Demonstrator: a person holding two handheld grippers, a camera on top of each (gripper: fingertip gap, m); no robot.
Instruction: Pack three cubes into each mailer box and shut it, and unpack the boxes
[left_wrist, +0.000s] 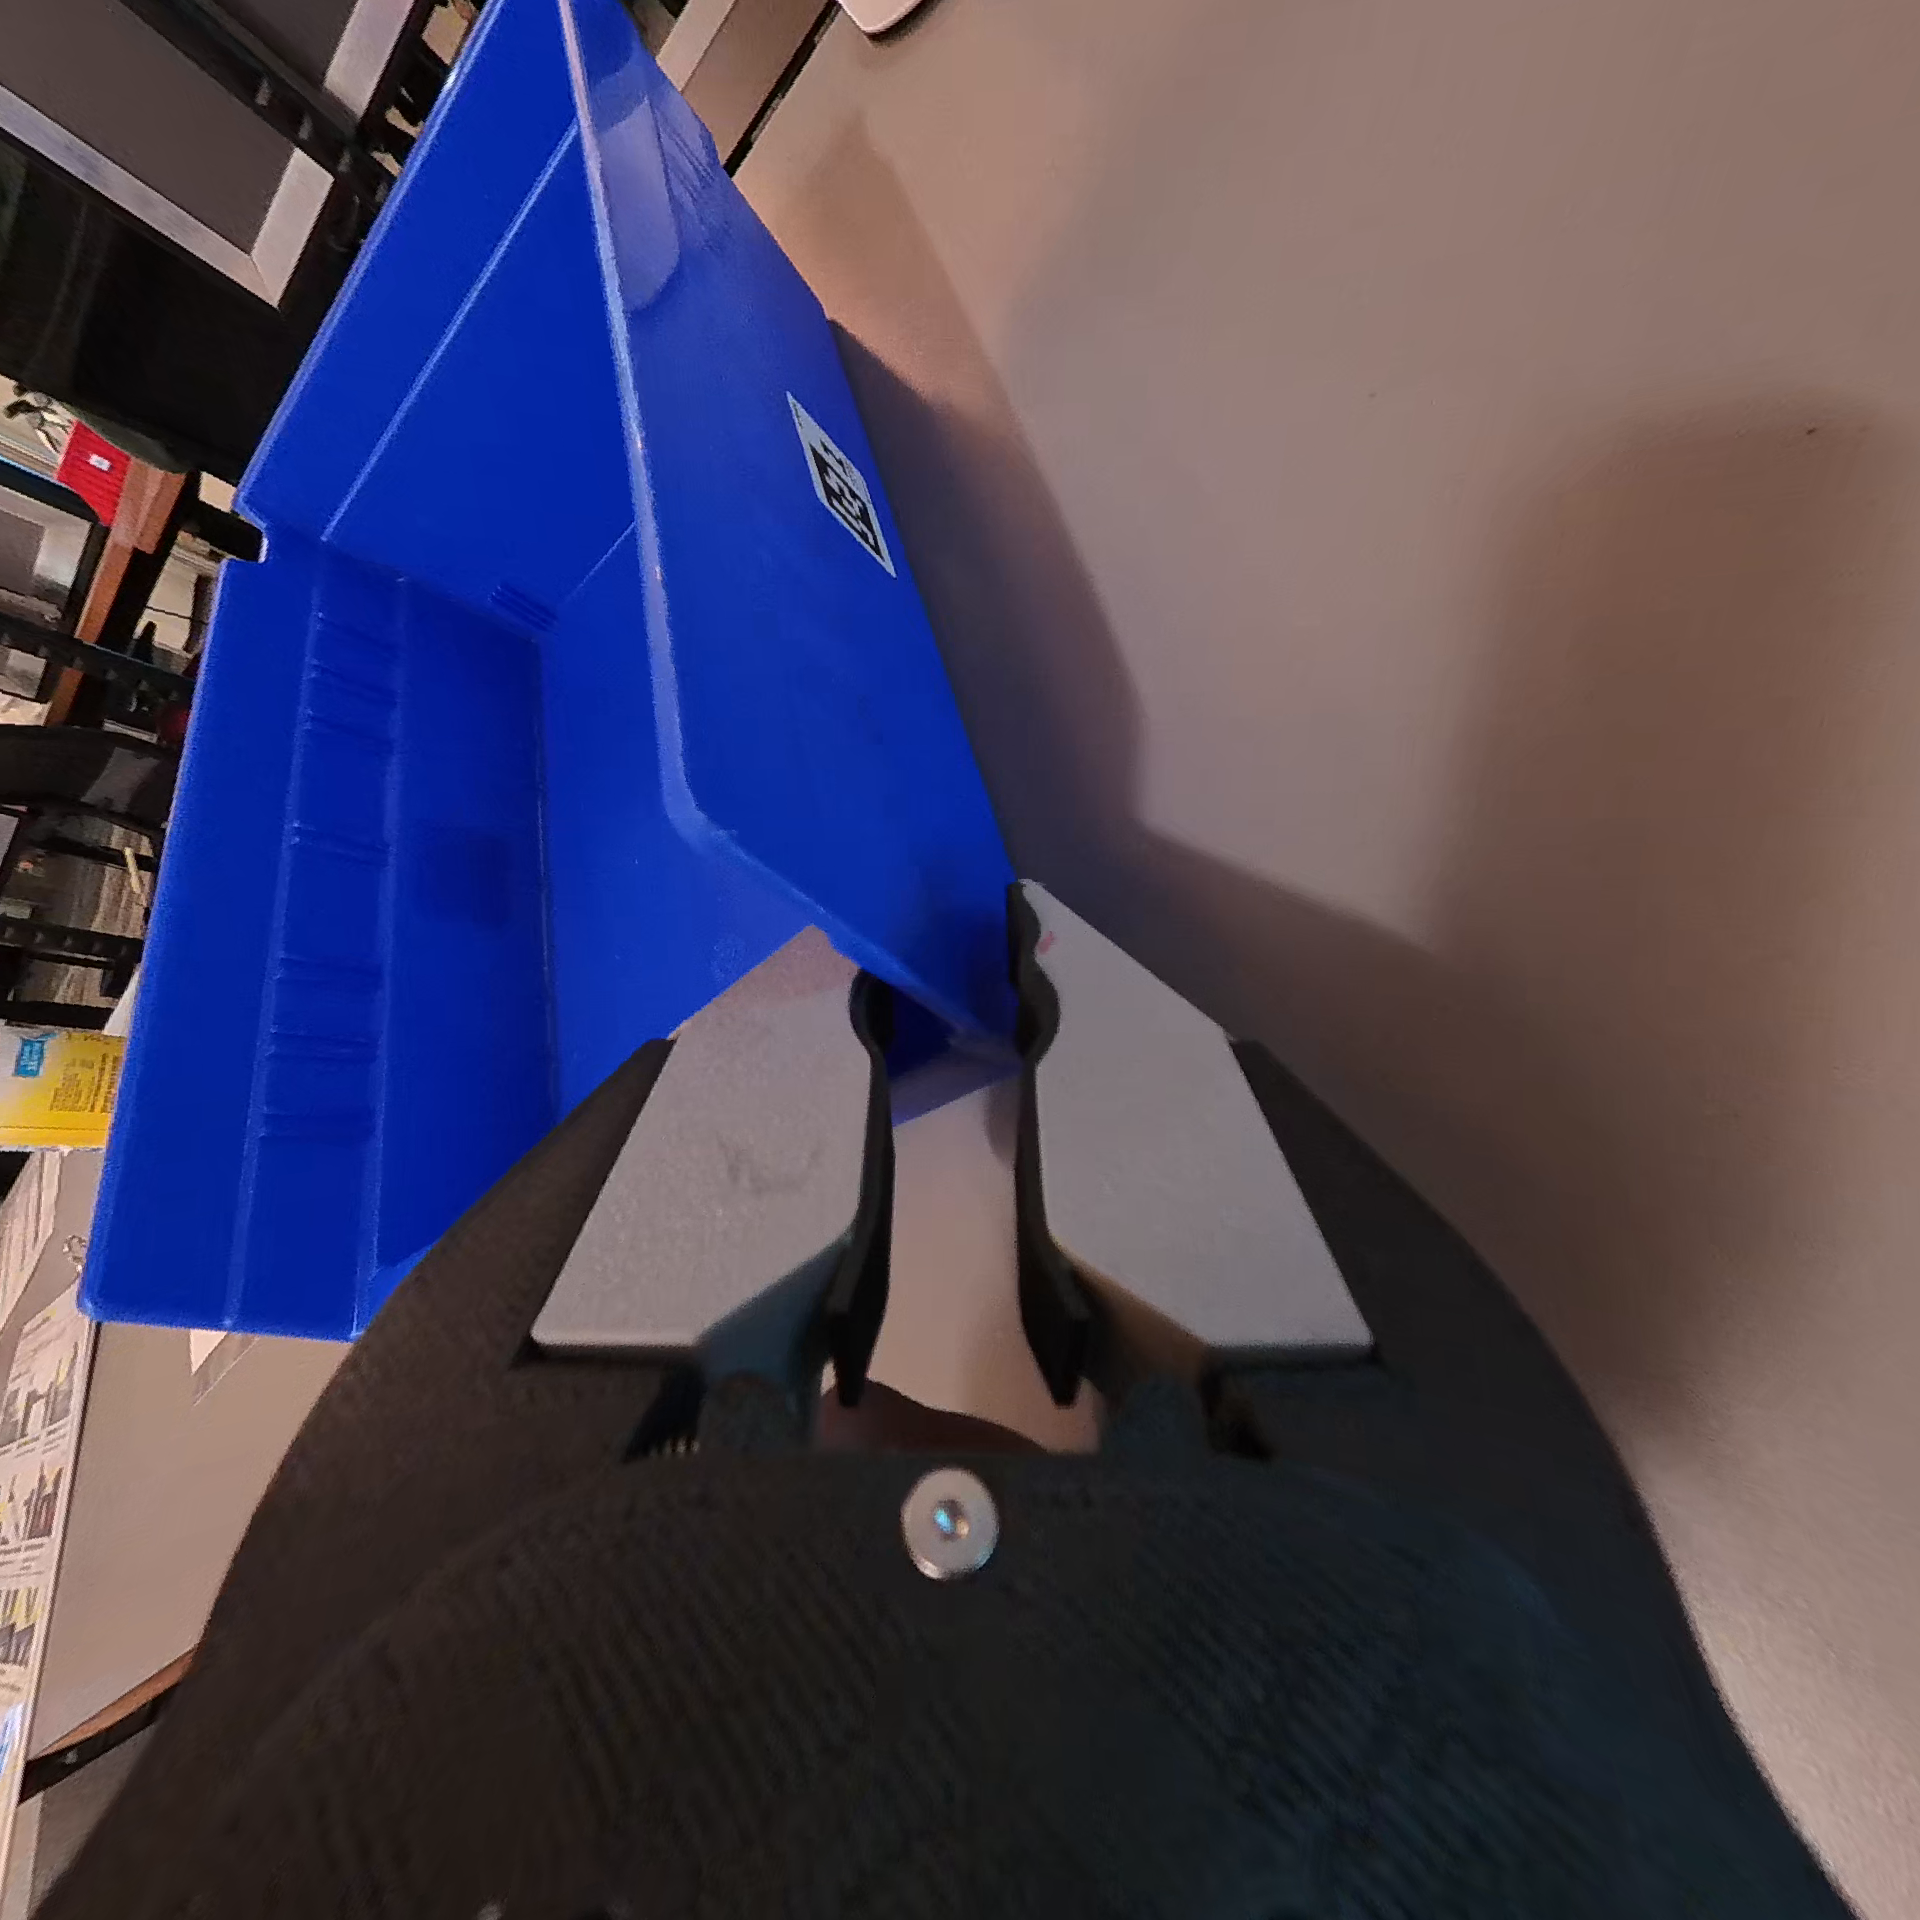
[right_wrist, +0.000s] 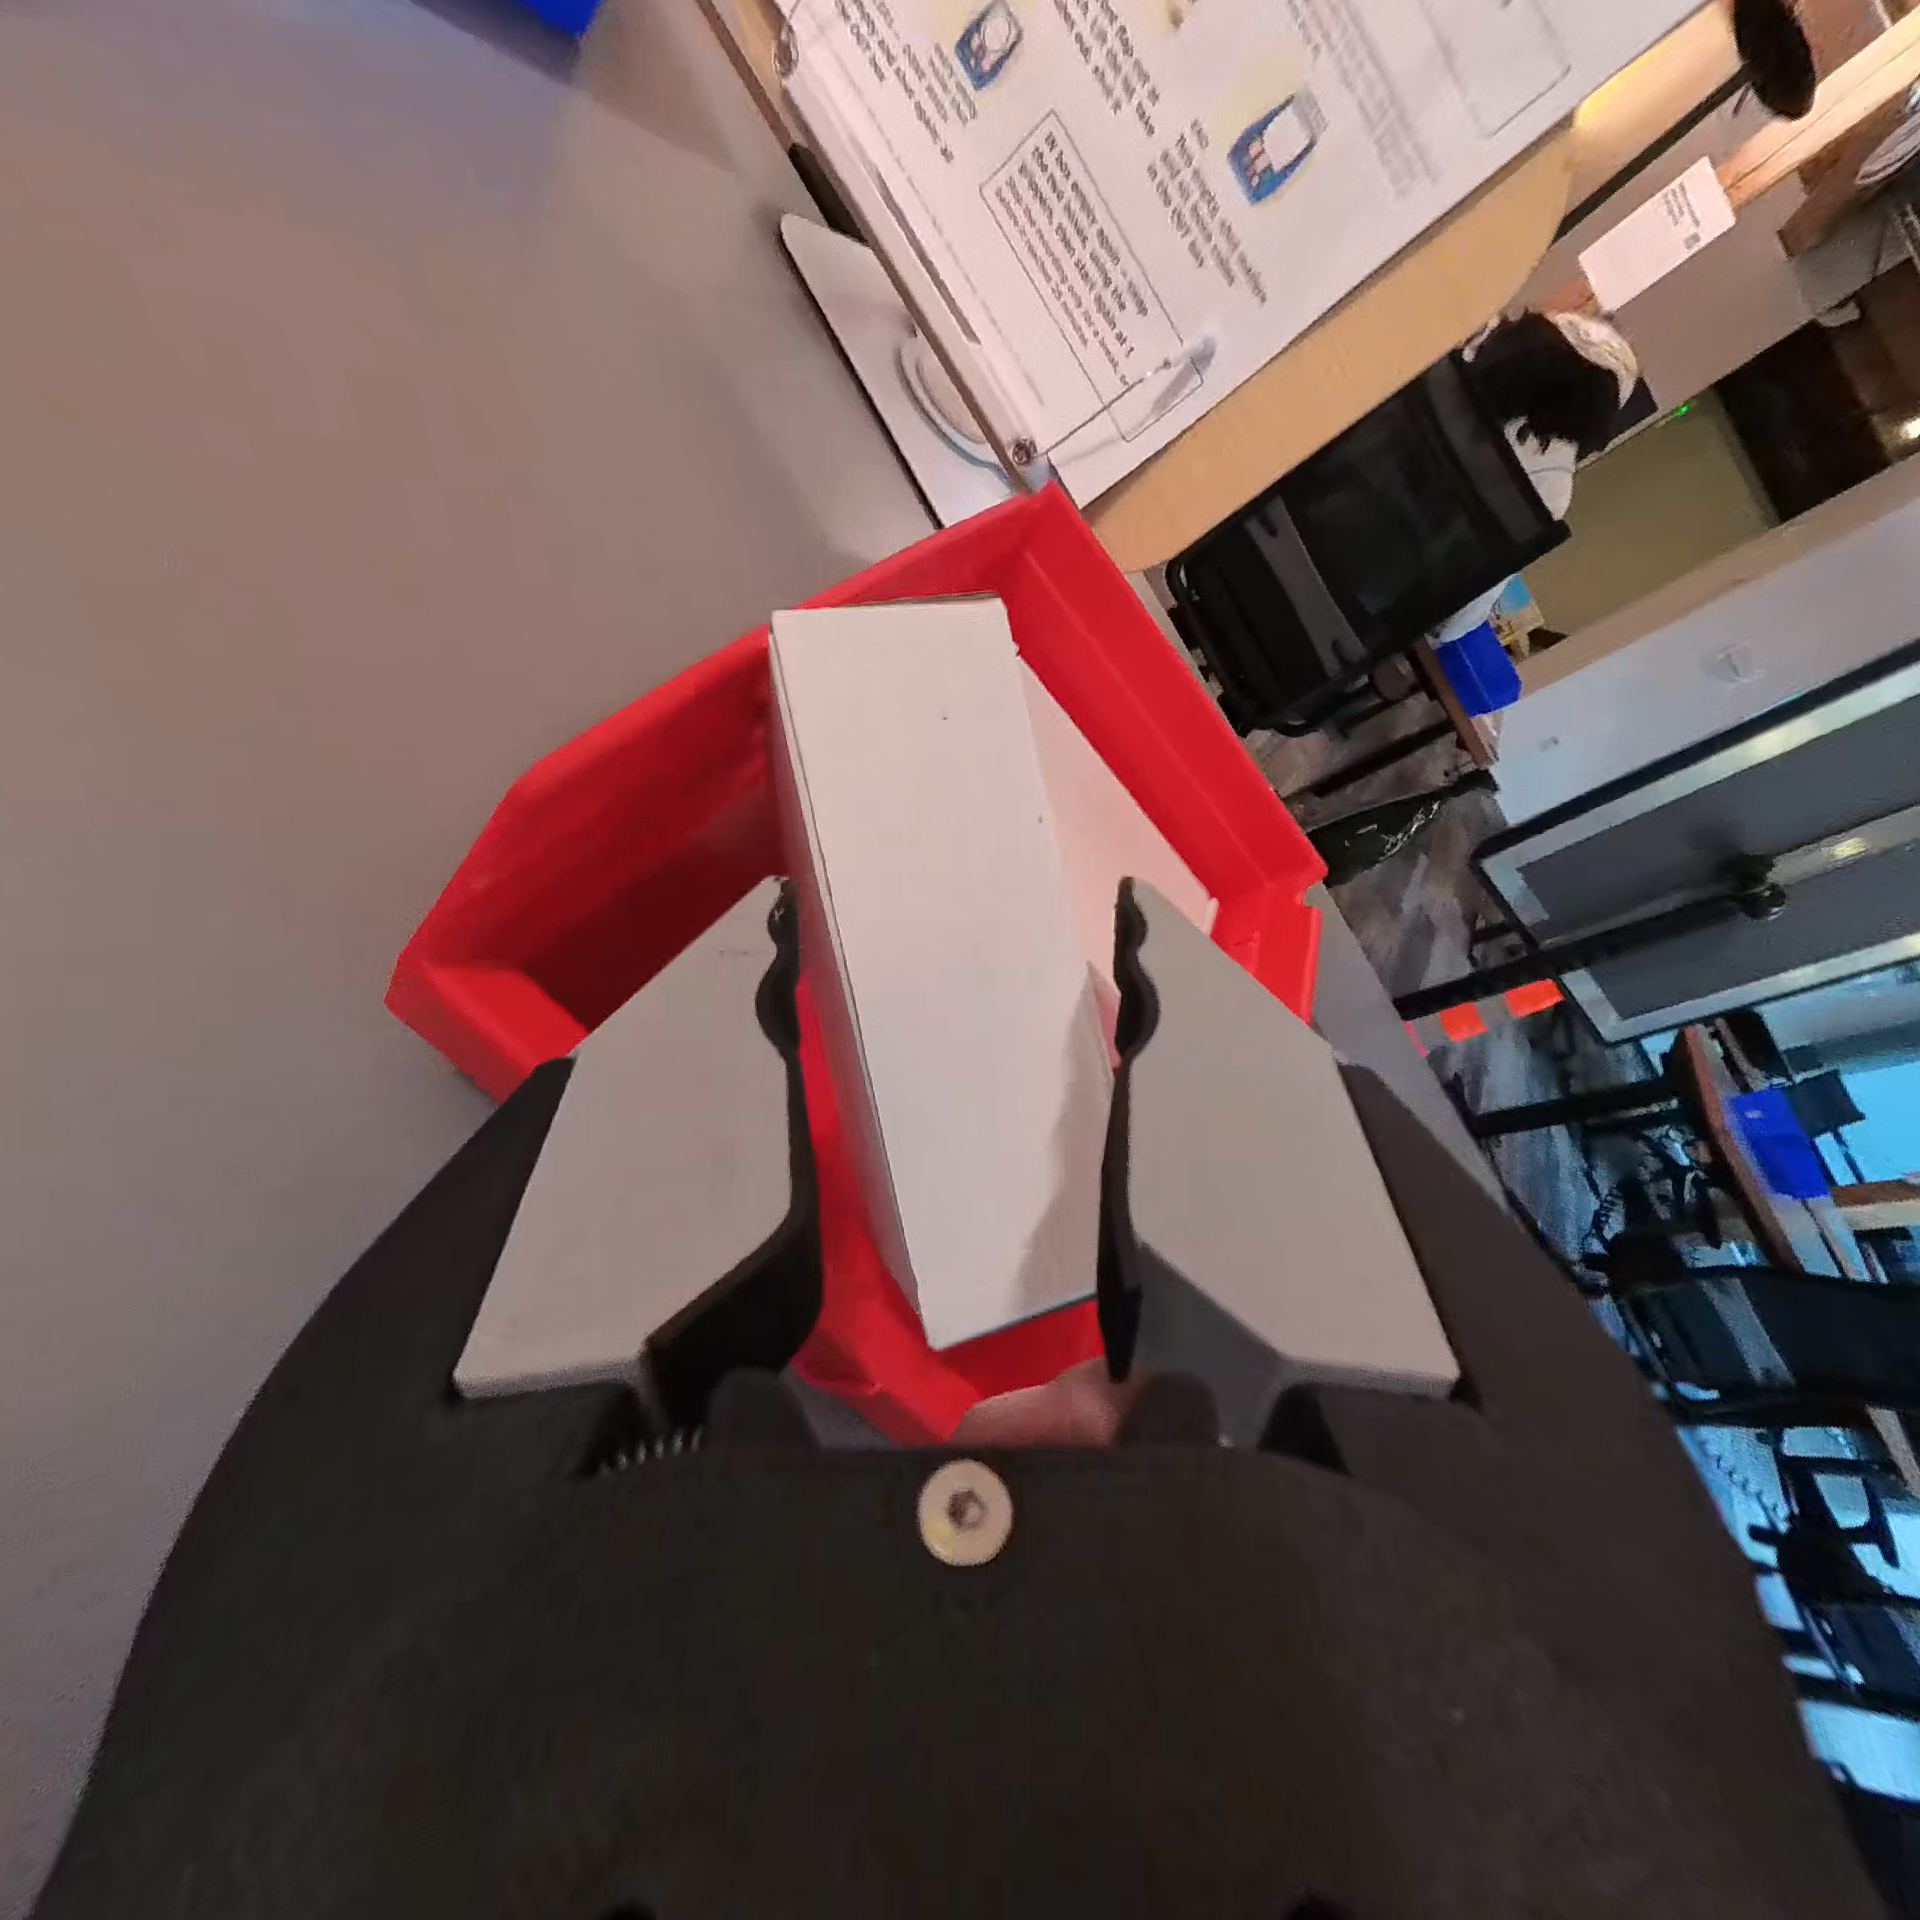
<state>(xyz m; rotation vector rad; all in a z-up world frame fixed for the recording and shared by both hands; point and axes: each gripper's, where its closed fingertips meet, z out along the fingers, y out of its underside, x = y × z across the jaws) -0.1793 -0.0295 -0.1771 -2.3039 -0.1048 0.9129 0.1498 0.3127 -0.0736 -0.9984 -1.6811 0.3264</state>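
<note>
In the left wrist view a big blue plastic bin (left_wrist: 499, 831) with a square black-and-white marker sticker (left_wrist: 844, 486) stands on the grey table (left_wrist: 1403, 520). My left gripper (left_wrist: 951, 956) is closed on the bin's near corner wall, which fills the gap between the fingertips. In the right wrist view my right gripper (right_wrist: 954, 894) is shut on a closed white mailer box (right_wrist: 935, 935), holding it tilted over a red bin (right_wrist: 623, 831). Another white box (right_wrist: 1101, 821) lies inside the red bin behind it. No cubes show.
A printed poster board (right_wrist: 1143, 187) on a white stand base (right_wrist: 847, 301) stands behind the red bin near the table's edge. Beyond the edge are black racks, chairs and a person (right_wrist: 1548, 405). Papers (left_wrist: 31, 1455) lie left of the blue bin. The left gripper's tips are roughly 50 cm from the right gripper's.
</note>
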